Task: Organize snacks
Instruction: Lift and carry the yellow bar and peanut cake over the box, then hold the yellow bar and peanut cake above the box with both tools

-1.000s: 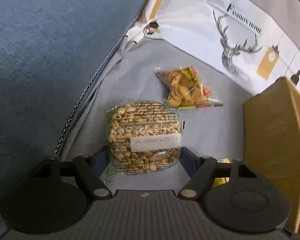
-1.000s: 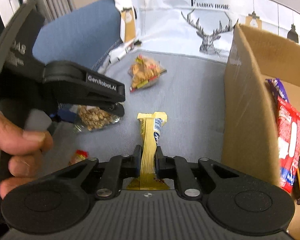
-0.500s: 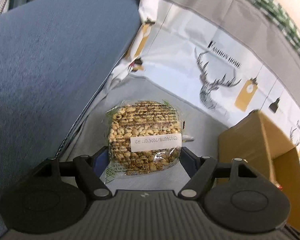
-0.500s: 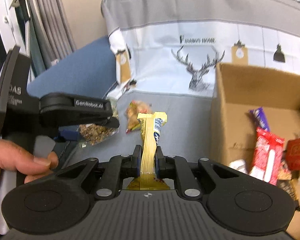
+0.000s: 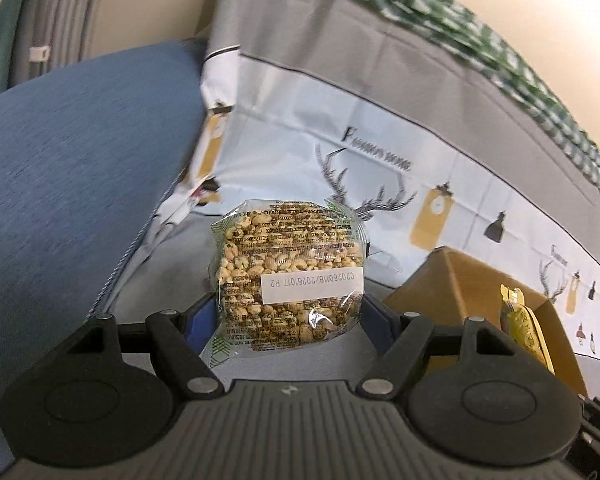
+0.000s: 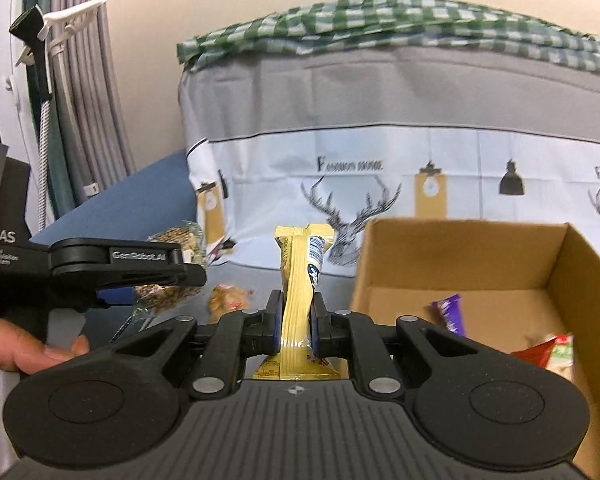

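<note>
My left gripper [image 5: 286,312] is shut on a clear pack of puffed grain cakes [image 5: 290,270] with a white date label and holds it up above the grey seat. My right gripper [image 6: 296,320] is shut on a yellow snack bar [image 6: 300,276], held upright. The open cardboard box [image 6: 460,256] stands to the right and holds several snacks, among them a purple one [image 6: 448,312] and a red one [image 6: 548,350]. The box [image 5: 452,280] and the yellow bar [image 5: 522,328] also show at the right of the left wrist view. The left gripper [image 6: 128,268] shows at the left of the right wrist view.
A small bag of snacks [image 6: 228,298] lies on the grey seat left of the box. A blue cushion [image 5: 68,180] rises on the left. A deer-print cloth [image 6: 380,184] covers the backrest behind, with a green checked cloth [image 6: 380,20] on top.
Both grippers have risen from the seat with their snacks and tilted upward; the backrest and wall now fill the views. The box has come closer on the right.
</note>
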`<control>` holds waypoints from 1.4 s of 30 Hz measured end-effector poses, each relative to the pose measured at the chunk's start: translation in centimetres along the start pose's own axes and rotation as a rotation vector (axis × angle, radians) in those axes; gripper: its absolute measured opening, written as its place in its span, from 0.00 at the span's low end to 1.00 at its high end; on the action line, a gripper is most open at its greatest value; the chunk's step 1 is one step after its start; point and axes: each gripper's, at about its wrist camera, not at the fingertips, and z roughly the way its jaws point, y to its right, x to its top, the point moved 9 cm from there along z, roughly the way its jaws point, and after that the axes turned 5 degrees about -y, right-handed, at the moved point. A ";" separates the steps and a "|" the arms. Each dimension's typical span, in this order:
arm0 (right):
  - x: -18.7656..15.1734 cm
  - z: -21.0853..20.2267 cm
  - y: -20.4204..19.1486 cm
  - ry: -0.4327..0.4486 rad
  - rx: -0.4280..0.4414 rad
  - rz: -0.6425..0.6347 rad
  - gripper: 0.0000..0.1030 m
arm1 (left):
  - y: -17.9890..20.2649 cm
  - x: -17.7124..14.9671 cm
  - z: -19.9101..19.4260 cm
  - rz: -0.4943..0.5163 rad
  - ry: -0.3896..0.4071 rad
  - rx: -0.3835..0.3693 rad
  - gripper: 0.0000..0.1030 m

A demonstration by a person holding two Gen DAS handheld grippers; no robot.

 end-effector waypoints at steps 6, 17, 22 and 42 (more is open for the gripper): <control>0.4 -0.5 2.4 0.020 -0.037 0.023 0.13 | 2.5 0.0 -0.4 0.046 0.038 -0.038 0.77; 1.1 -1.6 6.8 0.061 -0.109 0.067 0.13 | 6.4 -0.6 -0.1 0.101 0.063 -0.080 0.77; 1.6 -2.3 9.6 0.080 -0.156 0.112 0.13 | 8.0 -1.1 -0.2 0.116 0.071 -0.106 0.77; 1.9 -3.5 14.7 0.109 -0.290 0.144 0.13 | 16.8 -5.4 -2.1 0.313 0.099 -0.257 0.77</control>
